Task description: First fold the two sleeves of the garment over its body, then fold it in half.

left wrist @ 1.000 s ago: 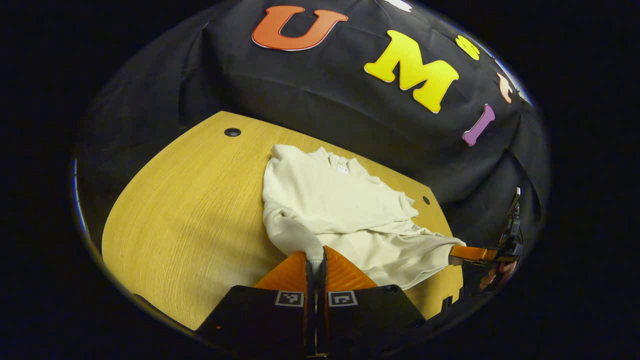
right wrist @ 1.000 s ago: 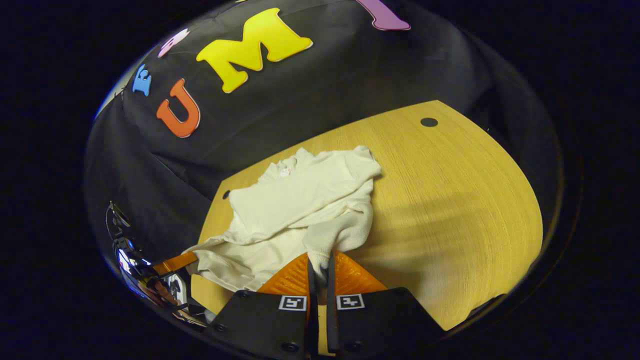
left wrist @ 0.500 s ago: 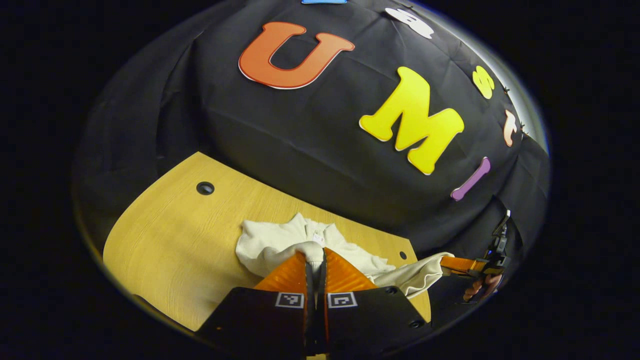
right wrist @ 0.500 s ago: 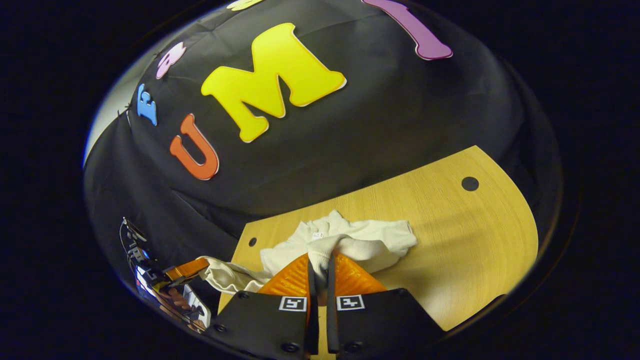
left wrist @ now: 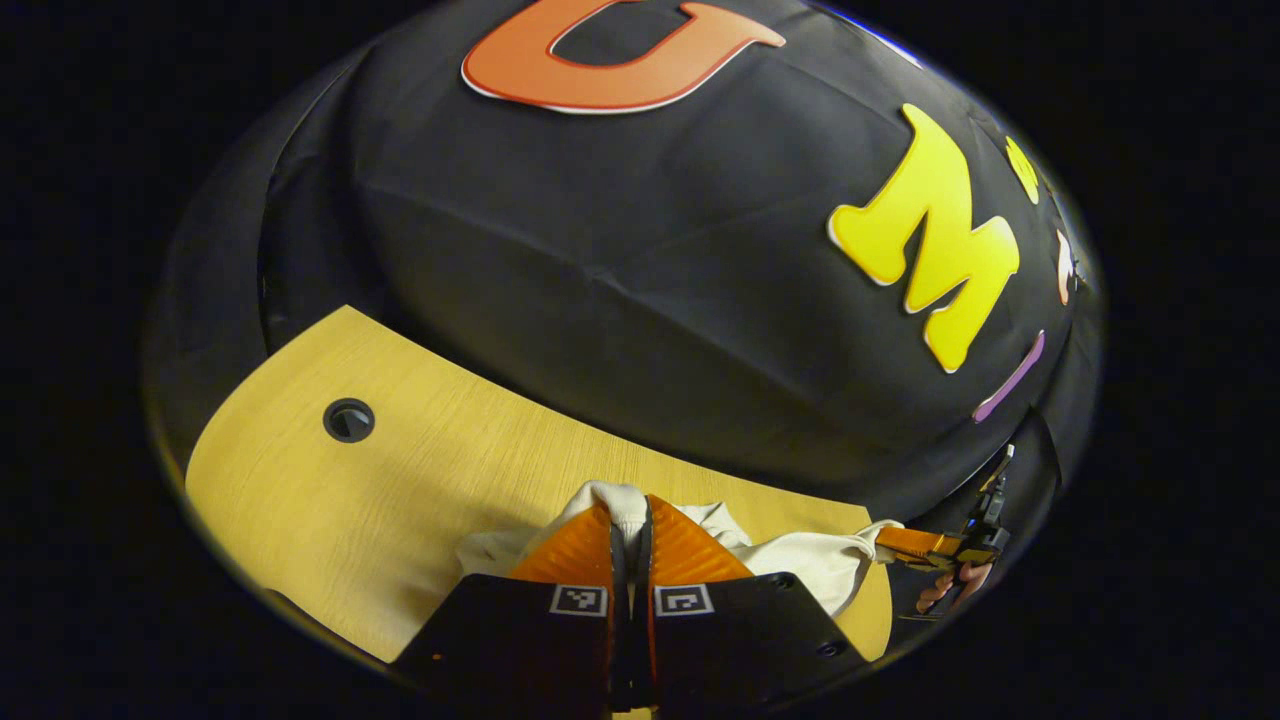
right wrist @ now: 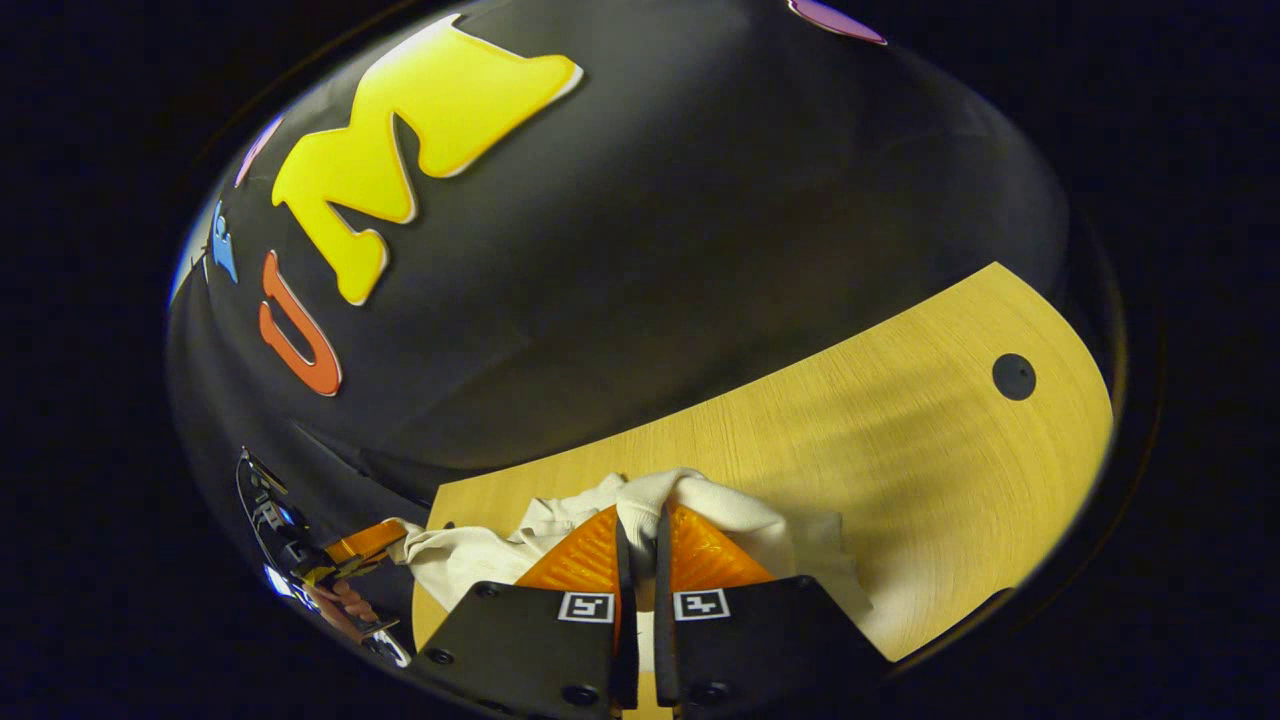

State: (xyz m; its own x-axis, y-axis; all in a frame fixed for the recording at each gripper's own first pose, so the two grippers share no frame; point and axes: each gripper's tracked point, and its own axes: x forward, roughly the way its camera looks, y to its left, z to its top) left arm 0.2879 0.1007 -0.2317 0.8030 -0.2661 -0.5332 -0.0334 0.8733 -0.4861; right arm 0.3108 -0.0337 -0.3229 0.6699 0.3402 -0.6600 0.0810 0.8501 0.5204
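A cream garment lies bunched on the wooden table near its far edge. In the left gripper view, my left gripper is shut on a fold of its cloth, which bulges over the fingertips. Farther right in that view my right gripper pinches another corner of the same garment, held by a hand. In the right gripper view, my right gripper is shut on a cream fold of the garment. My left gripper shows at the lower left, gripping the cloth's other end. Most of the garment is hidden behind the fingers.
The tabletop carries a round cable hole on its left side and another cable hole on its right. The black booth wall rises just behind the table's far edge.
Both grippers have carried the garment's near edge toward the far edge of the table, over its body. The spread-out body seen a second ago is now covered and bunched beneath the fingers.
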